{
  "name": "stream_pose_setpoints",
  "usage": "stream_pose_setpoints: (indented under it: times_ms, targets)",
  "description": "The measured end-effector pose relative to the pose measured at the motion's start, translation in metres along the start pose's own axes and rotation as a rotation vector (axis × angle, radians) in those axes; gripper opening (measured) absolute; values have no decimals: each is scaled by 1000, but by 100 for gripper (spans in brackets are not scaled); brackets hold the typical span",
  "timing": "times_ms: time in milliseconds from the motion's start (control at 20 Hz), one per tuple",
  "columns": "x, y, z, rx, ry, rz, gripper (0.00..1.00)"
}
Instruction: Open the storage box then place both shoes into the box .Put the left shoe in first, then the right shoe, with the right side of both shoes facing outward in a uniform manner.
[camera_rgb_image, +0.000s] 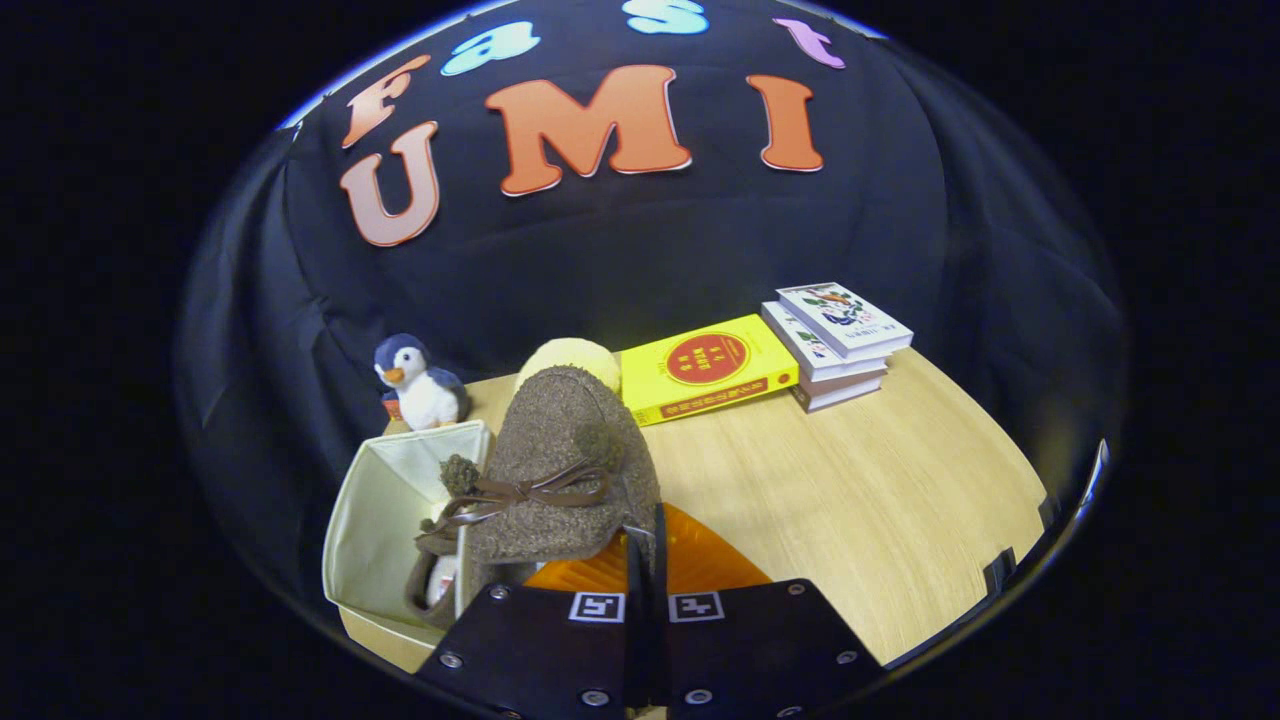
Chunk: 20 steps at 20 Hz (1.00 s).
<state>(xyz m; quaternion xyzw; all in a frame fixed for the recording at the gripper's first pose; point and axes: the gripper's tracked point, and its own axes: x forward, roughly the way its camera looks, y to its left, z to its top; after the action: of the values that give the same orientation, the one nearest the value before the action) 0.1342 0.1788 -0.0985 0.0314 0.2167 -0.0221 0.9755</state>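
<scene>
1. Right now the tool (645, 560) has its fingers drawn nearly together, pinching the edge of a brown fuzzy shoe (570, 470) between them, so the shoe hangs just ahead of the fingertips.
2. That shoe sits up against the right wall of the open box (385, 510), its lace bow and one pompom spilling over the wall into the box; whether its sole is touching anything I can't tell.
3. Something orange (690, 565) lies beneath the shoe and tool; it is too hidden to name.
4. My guess is this is the placing step. Whether this is the left or the right shoe isn't clear, and another shoe may already be inside, low in the box, though I can't be sure.
5. To do it well, carry the shoe over the wall rather than drag it, since the box looks light and could slide toward the surface's left edge.
6. Keep the pinch firm until the sole rests flat inside, and mind the dangling laces so they don't snag the rim.
7. A penguin (420, 385), a yellow book (705, 375) and stacked books (840, 340) along the far edge are well apart from the work.
</scene>
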Motion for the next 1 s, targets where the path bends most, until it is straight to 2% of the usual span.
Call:
stream_pose_setpoints:
  times_ms: [250,550,1000]
  targets:
    - [-10,63,9,-6,-27,50,2]
    - [-4,110,-4,-15,-1,85,2]
    - [25,124,-44,-59,85,54,3]
